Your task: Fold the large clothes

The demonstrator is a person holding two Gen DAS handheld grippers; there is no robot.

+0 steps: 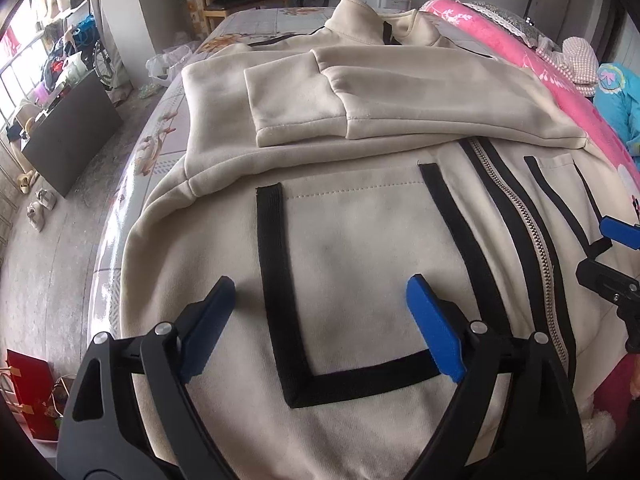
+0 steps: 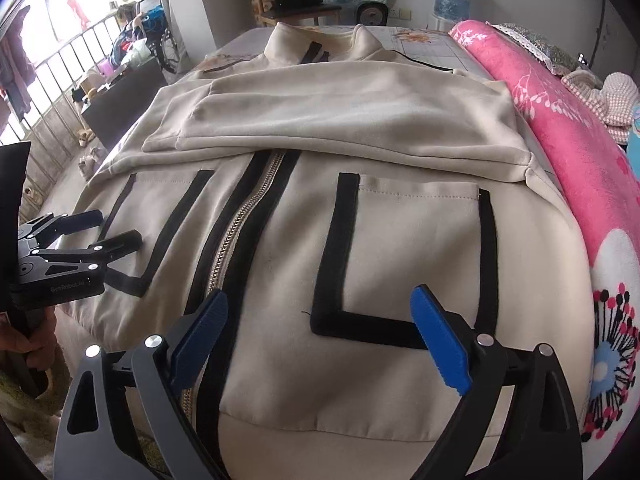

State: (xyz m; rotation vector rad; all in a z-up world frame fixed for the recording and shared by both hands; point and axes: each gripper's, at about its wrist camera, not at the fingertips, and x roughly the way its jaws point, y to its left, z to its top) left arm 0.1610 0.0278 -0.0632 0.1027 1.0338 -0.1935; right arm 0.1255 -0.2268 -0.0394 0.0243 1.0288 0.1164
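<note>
A cream zip-up jacket with black trim lies front up on a bed, collar at the far end. Both sleeves are folded across its chest. The zipper runs down the middle. My left gripper hovers open over one black-edged pocket, with nothing between its blue pads. My right gripper stands open over the other pocket, also holding nothing.
A rolled pink flowered blanket lies along the jacket's right side. The bed's patterned cover shows at the left edge. On the floor to the left are a black box, shoes and a red bag. A wooden chair stands beyond the bed.
</note>
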